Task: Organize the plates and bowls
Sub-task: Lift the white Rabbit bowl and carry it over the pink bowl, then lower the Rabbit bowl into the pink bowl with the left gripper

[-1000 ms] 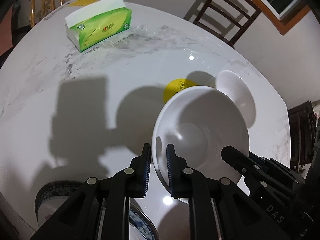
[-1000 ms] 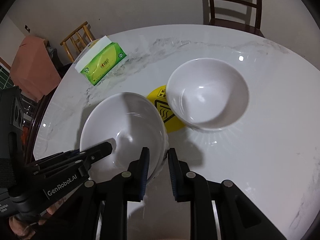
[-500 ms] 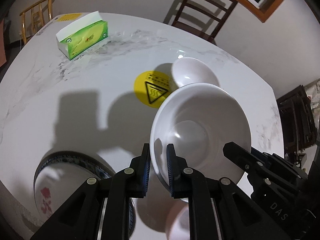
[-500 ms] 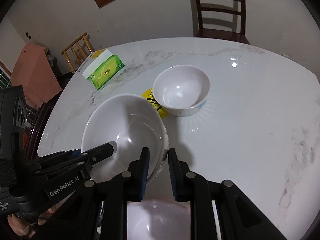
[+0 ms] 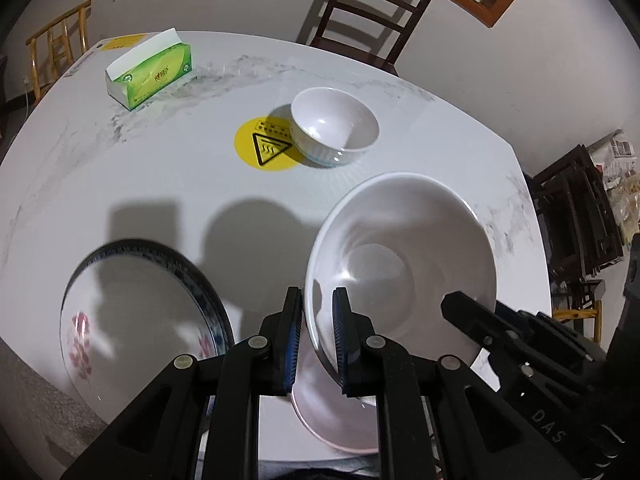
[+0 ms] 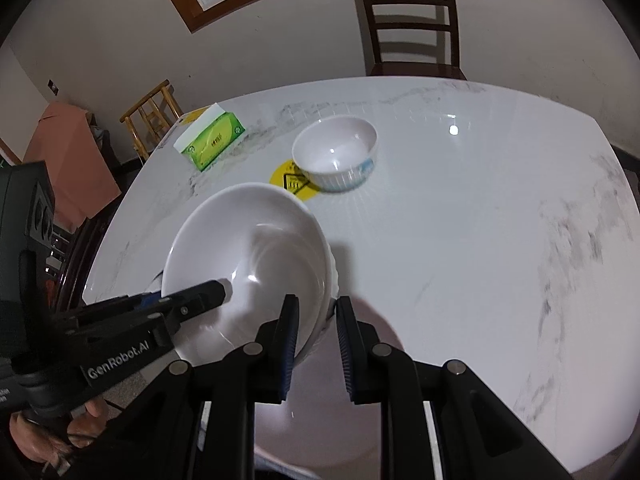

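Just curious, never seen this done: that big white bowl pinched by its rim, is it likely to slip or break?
The big white bowl looks glossy, so probably slippery. It seems rigid and likely breakable. Both grippers clamp opposite rims, which probably steadies it.

White bowl (image 5: 400, 264); blue-rimmed plate (image 5: 140, 312); green box (image 5: 150, 70).

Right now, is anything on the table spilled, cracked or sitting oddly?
Nothing spilled or broken. The small bowl sits partly on the yellow warning sticker. Both tools, left and right, grip the large white bowl by opposite rims.
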Tool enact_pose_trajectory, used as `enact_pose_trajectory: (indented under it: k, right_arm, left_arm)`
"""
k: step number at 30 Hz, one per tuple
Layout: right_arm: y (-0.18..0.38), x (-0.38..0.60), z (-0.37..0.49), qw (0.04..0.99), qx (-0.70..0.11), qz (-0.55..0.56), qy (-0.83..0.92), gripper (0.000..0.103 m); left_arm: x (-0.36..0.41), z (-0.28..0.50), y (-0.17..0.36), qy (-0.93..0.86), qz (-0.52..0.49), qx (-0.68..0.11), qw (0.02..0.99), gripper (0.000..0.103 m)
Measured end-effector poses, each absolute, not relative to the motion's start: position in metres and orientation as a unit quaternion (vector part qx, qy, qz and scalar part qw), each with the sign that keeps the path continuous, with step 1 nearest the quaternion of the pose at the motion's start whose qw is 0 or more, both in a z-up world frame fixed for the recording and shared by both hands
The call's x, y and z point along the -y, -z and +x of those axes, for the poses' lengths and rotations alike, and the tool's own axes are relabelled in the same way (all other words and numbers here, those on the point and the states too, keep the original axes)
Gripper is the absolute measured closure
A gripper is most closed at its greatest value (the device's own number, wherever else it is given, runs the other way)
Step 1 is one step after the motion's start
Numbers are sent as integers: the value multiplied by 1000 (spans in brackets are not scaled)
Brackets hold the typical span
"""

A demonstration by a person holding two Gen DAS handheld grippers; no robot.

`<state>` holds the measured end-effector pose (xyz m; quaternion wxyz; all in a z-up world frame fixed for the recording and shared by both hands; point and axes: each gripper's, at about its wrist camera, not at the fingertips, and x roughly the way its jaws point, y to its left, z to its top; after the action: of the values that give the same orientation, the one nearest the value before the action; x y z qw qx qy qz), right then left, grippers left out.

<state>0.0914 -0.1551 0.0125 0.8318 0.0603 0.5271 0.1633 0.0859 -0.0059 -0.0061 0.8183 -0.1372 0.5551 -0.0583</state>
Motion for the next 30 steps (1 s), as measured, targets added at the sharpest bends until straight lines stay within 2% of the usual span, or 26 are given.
enact_pose_trajectory:
  k: [12, 30]
  right_arm:
    - [22, 177, 55, 815, -556, 78, -145, 83]
    - [48, 172, 60, 804, -577, 66, -132, 83]
  left_arm:
    - [31, 55, 32, 64, -109, -581, 804, 90]
    - [43, 55, 60, 53, -75, -605, 791, 90]
